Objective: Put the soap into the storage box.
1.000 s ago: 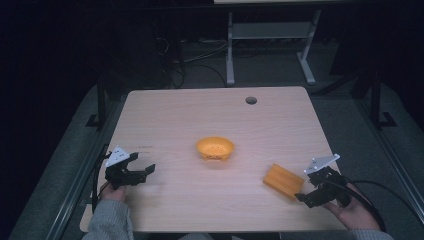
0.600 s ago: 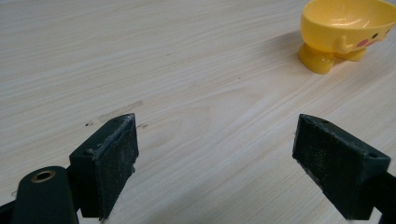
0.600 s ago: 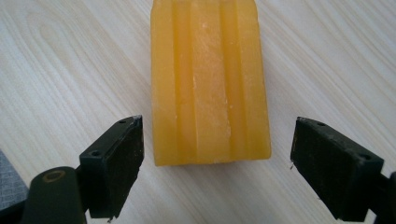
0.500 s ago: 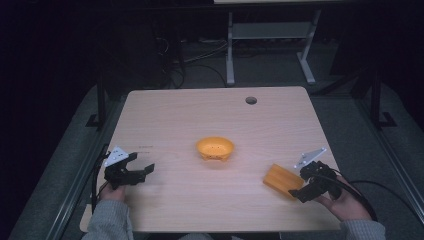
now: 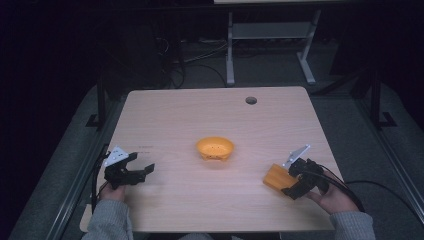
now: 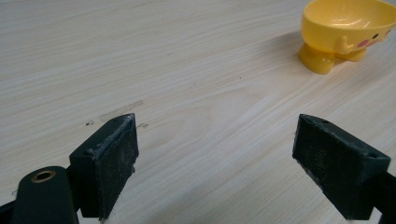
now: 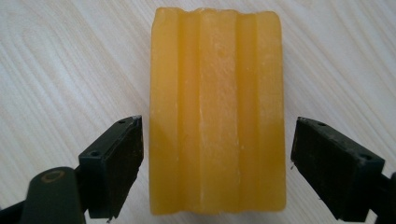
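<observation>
Orange block (image 7: 217,109) sits between your right gripper's (image 7: 217,165) wide jaws, ungripped, squared for pinching; left gripper (image 6: 217,165) gapes empty beside bowl (image 5: 215,148).

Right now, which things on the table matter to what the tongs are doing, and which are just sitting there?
In play:
- orange ridged block, lying flat between the open jaws of the right tongs, apparently untouched
- yellow footed bowl, mid-table, a likely destination

Idle:
- left tongs, open over bare wood
- round hole in the table's far edge

Light wooden table (image 5: 175,120), yellow footed bowl (image 5: 215,148) mid-table, ridged orange block (image 5: 276,177) right
</observation>
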`<state>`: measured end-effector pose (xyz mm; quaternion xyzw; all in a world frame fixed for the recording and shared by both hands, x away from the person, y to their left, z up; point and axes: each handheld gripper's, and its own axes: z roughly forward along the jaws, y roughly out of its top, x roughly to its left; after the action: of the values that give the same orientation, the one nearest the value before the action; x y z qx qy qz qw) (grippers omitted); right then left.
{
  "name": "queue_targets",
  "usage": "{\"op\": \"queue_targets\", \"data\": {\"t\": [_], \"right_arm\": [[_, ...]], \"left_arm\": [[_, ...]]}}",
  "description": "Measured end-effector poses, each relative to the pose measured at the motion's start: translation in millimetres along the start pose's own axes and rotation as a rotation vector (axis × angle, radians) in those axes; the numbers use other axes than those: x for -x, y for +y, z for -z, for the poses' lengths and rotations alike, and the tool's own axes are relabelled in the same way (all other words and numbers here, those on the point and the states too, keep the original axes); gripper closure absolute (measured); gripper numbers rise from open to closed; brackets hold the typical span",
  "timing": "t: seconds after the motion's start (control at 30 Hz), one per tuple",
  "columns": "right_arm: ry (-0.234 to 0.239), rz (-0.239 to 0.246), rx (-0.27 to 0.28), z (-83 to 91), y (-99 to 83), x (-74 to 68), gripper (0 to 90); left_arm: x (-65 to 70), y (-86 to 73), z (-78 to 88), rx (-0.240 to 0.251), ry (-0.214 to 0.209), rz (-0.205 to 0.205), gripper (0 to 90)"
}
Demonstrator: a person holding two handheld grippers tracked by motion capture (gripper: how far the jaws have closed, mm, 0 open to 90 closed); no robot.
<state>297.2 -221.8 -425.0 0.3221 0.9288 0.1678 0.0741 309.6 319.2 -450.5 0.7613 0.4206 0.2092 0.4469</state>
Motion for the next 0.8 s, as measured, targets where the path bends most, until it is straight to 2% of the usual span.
{"op": "queue_targets", "data": {"t": [0.3, 0.8], "right_arm": [[-0.006, 0.02, -0.042, -12.3, 10.3, 0.8, 16.1], [0.005, 0.037, -0.065, -25.6, 17.2, 0.9, 17.6]], "left_arm": [[-0.1, 0.0, 0.9, 0.002, 0.0, 0.003, 13.8], [-0.9, 0.2, 1.5, -0.005, 0.0, -0.009, 13.8]]}}
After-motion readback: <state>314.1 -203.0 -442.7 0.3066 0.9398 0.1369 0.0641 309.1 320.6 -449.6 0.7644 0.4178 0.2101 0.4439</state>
